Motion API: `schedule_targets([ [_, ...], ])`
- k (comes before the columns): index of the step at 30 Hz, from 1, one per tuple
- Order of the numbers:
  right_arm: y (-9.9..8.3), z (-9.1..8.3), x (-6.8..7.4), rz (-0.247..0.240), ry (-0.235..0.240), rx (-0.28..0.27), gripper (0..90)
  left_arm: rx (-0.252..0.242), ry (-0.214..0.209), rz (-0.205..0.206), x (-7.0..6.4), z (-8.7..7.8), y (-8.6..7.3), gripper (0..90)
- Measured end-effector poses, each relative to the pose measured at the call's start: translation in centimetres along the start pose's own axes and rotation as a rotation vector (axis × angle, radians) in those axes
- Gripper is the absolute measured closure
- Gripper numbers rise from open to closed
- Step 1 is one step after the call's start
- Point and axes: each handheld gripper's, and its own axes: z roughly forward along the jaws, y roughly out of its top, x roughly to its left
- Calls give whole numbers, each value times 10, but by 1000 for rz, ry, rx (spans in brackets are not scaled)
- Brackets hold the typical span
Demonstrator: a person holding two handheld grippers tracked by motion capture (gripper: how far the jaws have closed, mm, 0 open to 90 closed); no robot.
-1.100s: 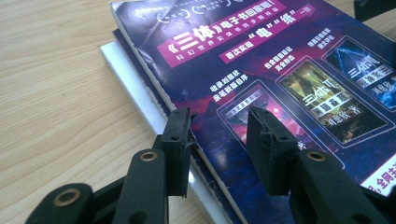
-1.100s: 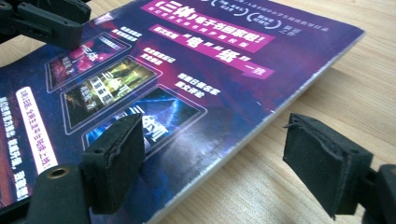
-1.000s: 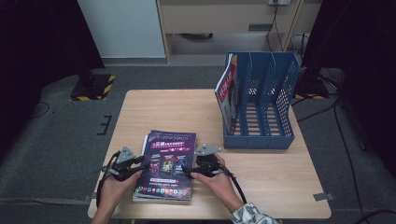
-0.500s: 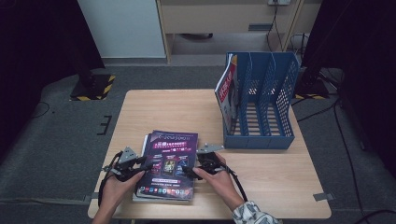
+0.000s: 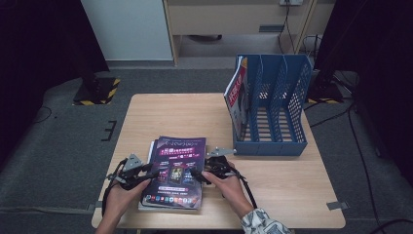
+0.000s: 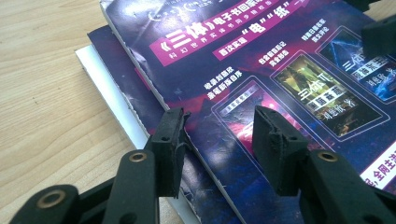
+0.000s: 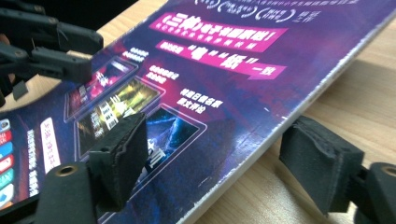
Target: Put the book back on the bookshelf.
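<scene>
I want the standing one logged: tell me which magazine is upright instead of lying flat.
The red-and-white magazine standing in the leftmost slot of the blue file rack. The purple-covered magazine and those beneath it lie flat on the table.

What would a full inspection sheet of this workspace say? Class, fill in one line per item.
Surface: wooden table, bare at the back left.
Job's things: top magazine on a stack at the front edge; blue file rack at the back right, one magazine upright in its left slot.
Clutter: nothing seen.
Grippers: left gripper open, jaws astride the top magazine's left edge; right gripper open, jaws astride its right edge.
Cables: one trails from each gripper; others on the floor at right.
Surroundings: grey carpet, striped base, cabinet behind.
</scene>
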Motion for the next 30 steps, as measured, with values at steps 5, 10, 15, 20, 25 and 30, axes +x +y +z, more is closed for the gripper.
schedule_targets([
  [5,7,-3,3,35,20,-30,240,-4,-1,-1,1,-1,-1,540],
  [10,17,0,5,35,26,-28,246,-12,-10,-22,2,0,-3,532],
  [15,31,4,8,42,25,-30,271,-22,-16,-37,4,0,-4,531],
  [20,48,9,14,21,25,-19,274,-25,-13,-29,3,-1,-5,531],
  [25,60,14,17,14,11,9,279,-25,-17,-32,4,-1,-5,531],
  [30,67,21,19,11,0,19,292,-25,-21,-36,4,-1,-5,530],
])
